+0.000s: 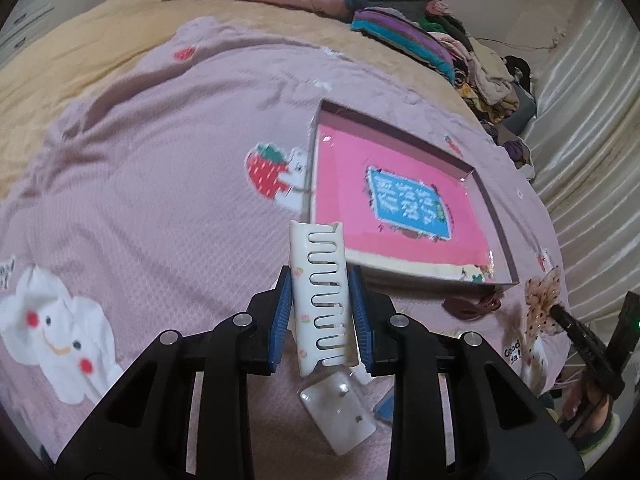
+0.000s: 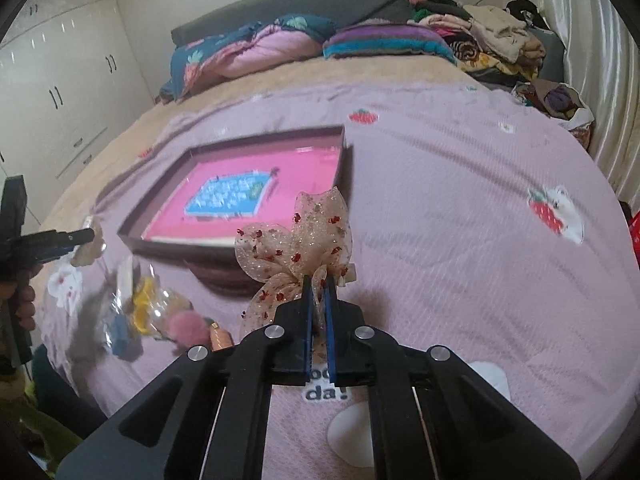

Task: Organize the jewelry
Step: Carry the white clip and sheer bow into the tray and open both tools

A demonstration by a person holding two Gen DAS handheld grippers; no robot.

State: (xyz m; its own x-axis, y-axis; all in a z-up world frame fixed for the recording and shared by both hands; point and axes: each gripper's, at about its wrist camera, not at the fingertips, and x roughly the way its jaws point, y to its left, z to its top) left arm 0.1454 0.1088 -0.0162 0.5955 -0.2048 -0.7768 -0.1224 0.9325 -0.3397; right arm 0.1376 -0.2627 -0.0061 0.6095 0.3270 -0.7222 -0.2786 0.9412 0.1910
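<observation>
My left gripper (image 1: pixel 320 284) is shut on a white toothed hair clip (image 1: pixel 320 296) and holds it upright above the pink bedspread, just left of and before the open box (image 1: pixel 400 208) with a pink lining. My right gripper (image 2: pixel 319 280) is shut on a sheer beige bow (image 2: pixel 296 240) with red specks, held above the bedspread just right of the box's (image 2: pixel 256 184) near corner. The bow and right gripper also show at the right in the left wrist view (image 1: pixel 544 300). The left gripper shows at the left edge of the right wrist view (image 2: pixel 80 236).
A dark red scrunchie (image 1: pixel 472 306) lies by the box's near edge. A pile of hair accessories in clear wrappers (image 2: pixel 136 312) lies left of the right gripper. Quilts and pillows (image 2: pixel 280 48) and a clothes heap (image 2: pixel 500 40) line the bed's far end. Wardrobes (image 2: pixel 60 80) stand at left.
</observation>
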